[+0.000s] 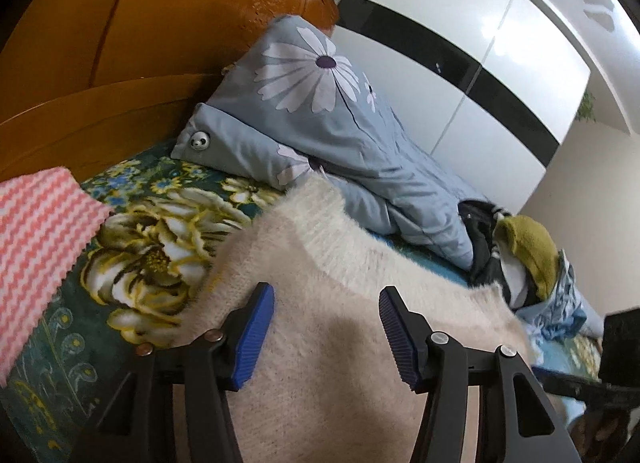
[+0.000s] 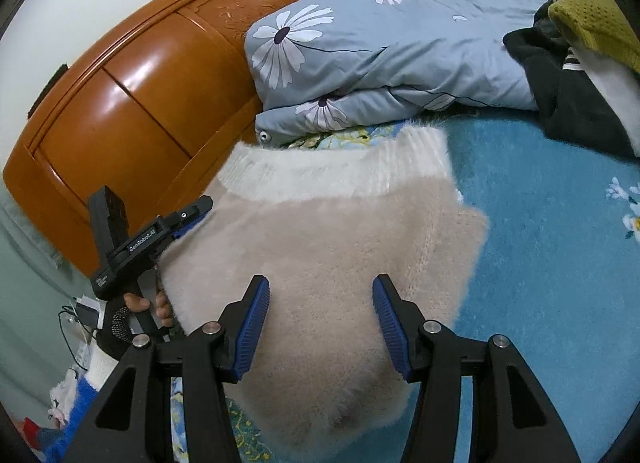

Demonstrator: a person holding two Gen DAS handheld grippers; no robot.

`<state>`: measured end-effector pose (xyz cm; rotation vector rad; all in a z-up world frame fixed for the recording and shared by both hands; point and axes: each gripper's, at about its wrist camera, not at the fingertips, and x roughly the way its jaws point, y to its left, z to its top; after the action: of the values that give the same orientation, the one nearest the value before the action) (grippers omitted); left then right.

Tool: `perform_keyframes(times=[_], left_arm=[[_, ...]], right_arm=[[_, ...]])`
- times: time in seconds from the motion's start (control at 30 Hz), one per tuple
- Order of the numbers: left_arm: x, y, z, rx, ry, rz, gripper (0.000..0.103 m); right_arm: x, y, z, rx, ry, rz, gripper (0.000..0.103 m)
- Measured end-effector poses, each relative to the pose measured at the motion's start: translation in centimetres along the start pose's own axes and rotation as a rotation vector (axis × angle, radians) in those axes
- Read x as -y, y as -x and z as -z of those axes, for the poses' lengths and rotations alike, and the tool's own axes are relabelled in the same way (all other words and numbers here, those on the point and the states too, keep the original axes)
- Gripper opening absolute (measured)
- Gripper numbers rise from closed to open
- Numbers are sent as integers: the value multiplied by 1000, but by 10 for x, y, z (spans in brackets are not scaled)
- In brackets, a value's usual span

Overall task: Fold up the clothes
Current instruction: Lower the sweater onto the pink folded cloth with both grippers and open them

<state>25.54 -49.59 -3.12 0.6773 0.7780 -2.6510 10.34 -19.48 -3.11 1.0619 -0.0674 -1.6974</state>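
A fuzzy cream sweater [image 2: 320, 247] with a white ribbed collar lies folded on the bed; it also shows in the left wrist view [image 1: 320, 303]. My left gripper [image 1: 326, 327] is open, its blue pads hovering over the sweater's left part; in the right wrist view it [image 2: 188, 219] sits at the sweater's left edge. My right gripper [image 2: 320, 327] is open above the sweater's near part, holding nothing.
A blue floral quilt [image 2: 392, 47] lies folded against the orange wooden headboard [image 2: 140, 95]. A pile of dark, olive and white clothes [image 2: 576, 75] sits at the far right. A pink zigzag cloth [image 1: 36, 239] lies at left. The bedspread [image 2: 560, 263] is blue. A white wardrobe [image 1: 480, 63] stands behind.
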Motion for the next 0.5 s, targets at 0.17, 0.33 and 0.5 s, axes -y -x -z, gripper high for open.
perform_keyframes(times=[0.17,0.33,0.5], left_arm=[[23,19,12,59,-19,-73,67],[55,47,49,147,-50,-179,81],[85,76,86,195,-69,-225,98]], right_arm=[[-8,10,14,2,59,28,55],[-15,22,36,45,96,48,55],[-26,29,60,72,167,93,60]])
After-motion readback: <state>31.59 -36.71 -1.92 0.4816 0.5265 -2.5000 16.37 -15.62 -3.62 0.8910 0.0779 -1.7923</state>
